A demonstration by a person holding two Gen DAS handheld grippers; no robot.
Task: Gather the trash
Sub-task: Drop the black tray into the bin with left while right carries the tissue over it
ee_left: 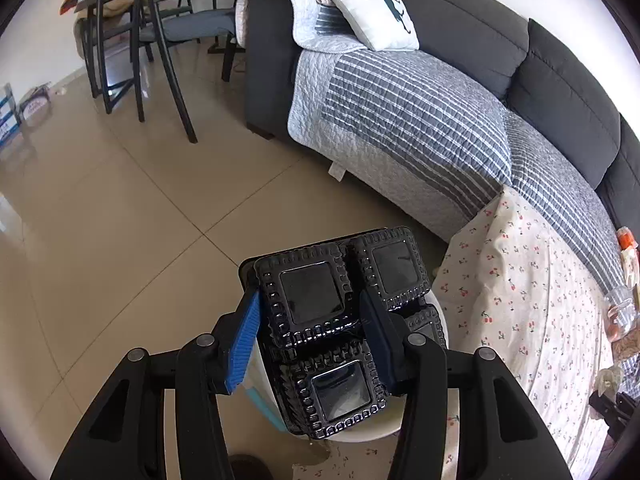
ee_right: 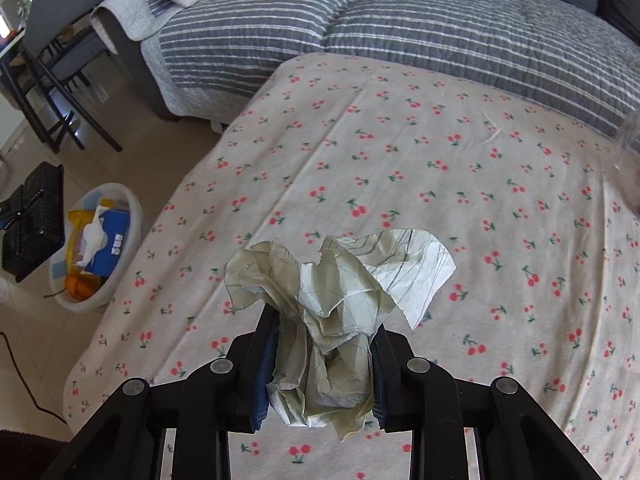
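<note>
My left gripper [ee_left: 310, 316] is shut on a black plastic compartment tray [ee_left: 320, 300] and holds it above a white bin [ee_left: 438, 312] on the floor. The tray also shows at the left edge of the right wrist view [ee_right: 34, 222], beside the white bin [ee_right: 134, 208], which holds a blue tissue pack, yellow wrapper and orange peel. My right gripper [ee_right: 324, 320] is shut on a crumpled ball of pale paper [ee_right: 332, 300] and holds it above the cherry-print cloth [ee_right: 440, 200].
A grey sofa with a striped quilt [ee_left: 420, 112] and a deer cushion [ee_left: 368, 4] runs along the back. Dark chairs and a table [ee_left: 132, 32] stand far left on the tiled floor. A clear jar and snacks [ee_left: 622, 312] sit at the cloth's right edge.
</note>
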